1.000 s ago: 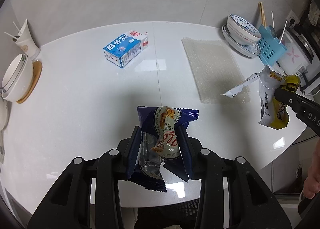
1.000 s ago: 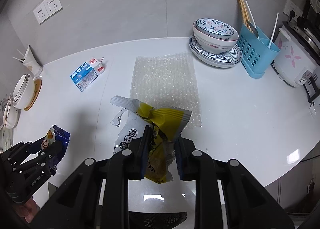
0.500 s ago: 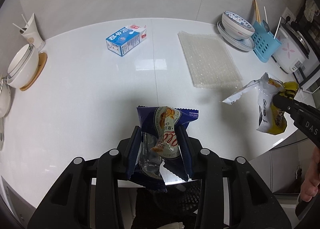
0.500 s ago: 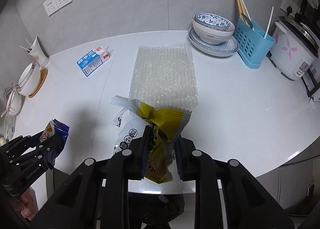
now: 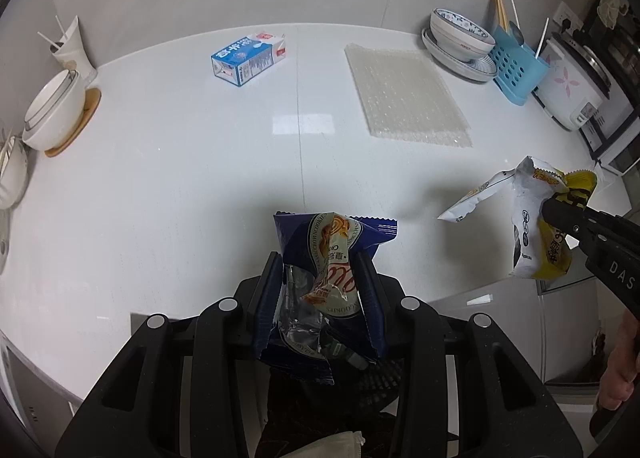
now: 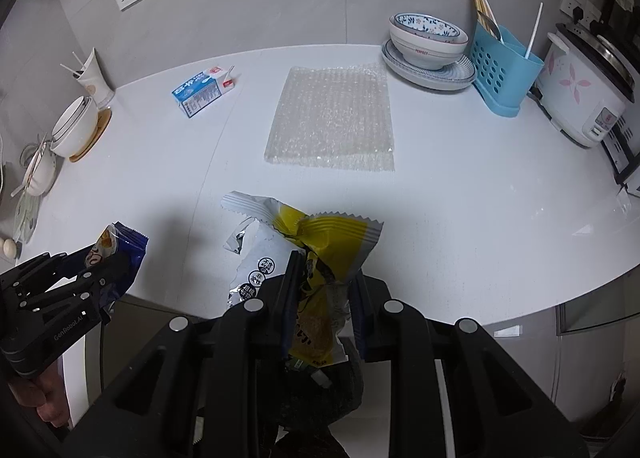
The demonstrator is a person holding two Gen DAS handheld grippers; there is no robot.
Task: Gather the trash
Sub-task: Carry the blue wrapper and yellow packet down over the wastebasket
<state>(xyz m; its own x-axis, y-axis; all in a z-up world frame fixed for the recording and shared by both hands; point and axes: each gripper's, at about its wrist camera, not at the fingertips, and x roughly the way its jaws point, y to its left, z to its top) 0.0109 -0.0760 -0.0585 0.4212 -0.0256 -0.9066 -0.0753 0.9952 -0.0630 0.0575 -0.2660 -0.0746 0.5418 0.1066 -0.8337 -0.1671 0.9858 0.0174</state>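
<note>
White table point(image 5: 168, 162): landmark. Bubble-wrap sheet point(image 6: 332, 118): flat on the table, toward its back. Milk carton point(image 5: 248, 58): lying on the table, back left. Yellow wrapper point(image 6: 320, 298): off the table's front edge, clamped in the right claw point(image 6: 324, 290). Blue cookie wrapper point(image 5: 324, 270): at the table's front edge, clamped in the left claw point(image 5: 320, 286).

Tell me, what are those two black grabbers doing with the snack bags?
A person is picking up trash. The left gripper pinches a dark blue cookie wrapper, and the right gripper pinches a yellow and white snack bag. A milk carton and a sheet of bubble wrap lie on the white counter.
</note>
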